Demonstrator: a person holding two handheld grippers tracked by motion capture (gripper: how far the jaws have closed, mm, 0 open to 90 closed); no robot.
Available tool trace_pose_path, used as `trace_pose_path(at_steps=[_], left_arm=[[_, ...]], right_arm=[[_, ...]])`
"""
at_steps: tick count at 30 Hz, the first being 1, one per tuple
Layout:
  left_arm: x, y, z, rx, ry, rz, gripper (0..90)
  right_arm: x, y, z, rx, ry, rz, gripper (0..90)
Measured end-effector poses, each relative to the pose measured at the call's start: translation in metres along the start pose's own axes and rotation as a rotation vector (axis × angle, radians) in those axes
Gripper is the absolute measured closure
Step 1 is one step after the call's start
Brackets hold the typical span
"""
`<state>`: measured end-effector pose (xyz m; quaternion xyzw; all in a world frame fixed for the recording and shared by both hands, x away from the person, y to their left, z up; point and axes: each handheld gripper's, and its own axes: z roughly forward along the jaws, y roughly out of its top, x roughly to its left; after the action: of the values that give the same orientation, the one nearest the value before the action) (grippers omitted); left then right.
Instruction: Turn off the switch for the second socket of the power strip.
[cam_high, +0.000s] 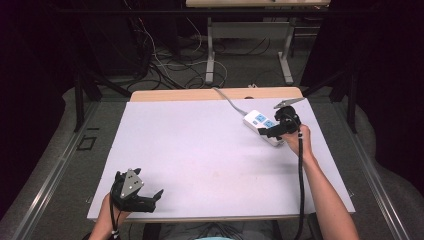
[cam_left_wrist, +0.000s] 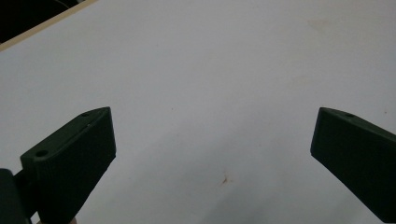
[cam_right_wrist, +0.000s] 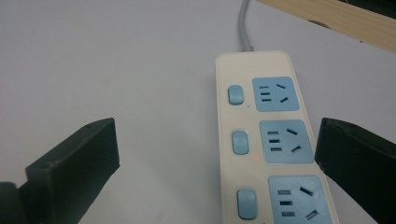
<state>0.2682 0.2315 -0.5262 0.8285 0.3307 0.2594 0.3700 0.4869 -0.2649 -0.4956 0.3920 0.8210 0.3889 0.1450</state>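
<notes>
A white power strip (cam_high: 261, 126) with blue sockets lies at the table's far right, its grey cord (cam_high: 227, 99) running to the back edge. My right gripper (cam_high: 270, 131) hovers over the strip's near end, jaws open. In the right gripper view the power strip (cam_right_wrist: 268, 140) lies between the spread jaws, closer to the right one, with three blue sockets and three blue switches (cam_right_wrist: 239, 142); a small red light glows by the middle socket. My left gripper (cam_high: 156, 196) rests at the near left edge, open, with bare white table (cam_left_wrist: 210, 93) between its jaws.
The white table top (cam_high: 200, 150) has a wooden strip (cam_high: 200, 94) along its back edge. Behind the table are a desk's metal legs (cam_high: 210, 55) and tangled cables (cam_high: 160, 60) on the floor. A small brown stain (cam_left_wrist: 226, 178) marks the surface near the left gripper.
</notes>
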Motion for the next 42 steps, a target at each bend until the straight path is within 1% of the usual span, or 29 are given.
trace_pose_path(at_steps=[1,2,3,4,5,6,7,9,10,11,12,15,17,20,21,23,24,25,28,29,31,32,33,34,36,39,40,41,42], left_arm=[[0.000,0.000,0.000,0.001,-0.001,0.000,0.0],[0.000,0.000,0.000,0.001,-0.001,-0.001,0.0],[0.000,0.000,0.000,0.000,0.000,-0.001,0.0],[0.000,0.000,0.000,0.001,0.000,-0.002,0.0],[0.001,0.000,0.000,0.002,0.004,0.005,0.0],[0.001,0.000,0.000,0.001,0.003,0.005,0.0],[0.001,0.000,0.000,0.003,0.004,0.008,0.0],[0.000,0.000,0.000,0.001,0.004,0.008,0.0],[0.000,0.000,0.000,0.001,0.004,0.007,0.0],[0.000,0.000,0.000,0.001,0.004,0.007,0.0],[0.001,0.000,0.000,0.002,0.003,0.007,0.0],[0.001,0.000,0.000,0.003,0.003,0.009,0.0],[0.001,0.000,0.000,0.004,0.003,0.009,0.0],[0.001,0.000,0.000,0.004,0.004,0.010,0.0],[0.001,0.000,0.000,0.004,0.003,0.009,0.0],[0.001,0.000,0.000,0.003,0.004,0.007,0.0],[0.001,0.000,0.000,0.003,0.003,0.006,0.0],[0.001,0.000,0.000,0.004,0.003,0.009,0.0],[0.001,0.001,0.000,0.003,0.002,0.010,0.0],[0.001,0.000,0.000,0.003,0.001,0.009,0.0],[0.001,0.000,0.000,0.003,0.001,0.009,0.0],[0.001,0.000,0.000,0.001,0.003,0.010,0.0],[0.000,0.000,0.000,0.000,-0.006,-0.003,0.0],[0.001,0.000,0.000,-0.001,-0.004,-0.002,0.0],[0.001,0.000,0.000,-0.001,-0.004,-0.003,0.0],[0.001,0.000,0.000,-0.001,-0.004,-0.003,0.0],[0.001,0.000,0.000,-0.001,-0.004,-0.003,0.0],[0.001,0.000,0.000,-0.001,-0.004,-0.004,0.0],[0.001,0.000,0.001,0.000,-0.010,-0.007,0.0]], right_arm=[[0.000,0.001,0.001,0.000,0.004,0.008,0.0],[0.000,0.001,0.002,-0.001,-0.002,0.001,0.0],[0.001,0.002,0.003,0.006,-0.002,0.014,0.0],[0.000,0.002,0.004,0.009,0.000,0.009,0.0],[0.001,0.002,0.005,0.015,-0.006,0.023,0.0],[-0.001,0.003,0.006,0.003,-0.006,0.002,0.0],[-0.002,0.003,0.007,0.001,-0.008,0.004,0.0],[-0.002,0.003,0.007,0.003,-0.006,0.017,0.0],[-0.003,0.003,0.008,0.002,-0.015,0.016,0.0],[-0.004,0.003,0.008,0.004,-0.010,0.013,0.0],[-0.003,0.003,0.008,0.007,-0.012,0.036,0.0],[-0.007,0.003,0.009,-0.009,-0.011,0.026,0.0],[-0.007,0.004,0.010,-0.001,-0.012,0.047,0.0],[-0.008,0.004,0.012,-0.001,-0.012,0.053,0.0],[-0.010,0.004,0.013,-0.003,-0.016,0.044,0.0],[-0.010,0.004,0.014,-0.001,-0.020,0.053,0.7],[-0.010,0.004,0.015,-0.003,-0.017,0.059,2.6],[-0.011,0.004,0.015,-0.020,-0.021,0.043,5.4],[-0.011,0.003,0.014,-0.014,-0.025,0.054,17.0],[-0.011,0.003,0.015,-0.017,-0.027,0.053,17.7],[-0.011,0.002,0.015,-0.014,-0.036,0.062,25.8],[-0.011,0.002,0.015,-0.019,-0.034,0.057,28.3],[-0.012,0.002,0.015,-0.021,-0.034,0.055,31.8],[-0.012,0.002,0.015,-0.024,-0.041,0.049,38.0],[-0.012,0.001,0.015,-0.024,-0.051,0.052,44.7],[-0.013,0.001,0.016,-0.024,-0.048,0.052,57.6],[-0.012,0.001,0.016,-0.015,-0.045,0.066,62.1],[-0.012,0.000,0.016,-0.011,-0.044,0.055,65.7],[-0.012,0.000,0.016,-0.019,-0.047,0.057,70.2]])
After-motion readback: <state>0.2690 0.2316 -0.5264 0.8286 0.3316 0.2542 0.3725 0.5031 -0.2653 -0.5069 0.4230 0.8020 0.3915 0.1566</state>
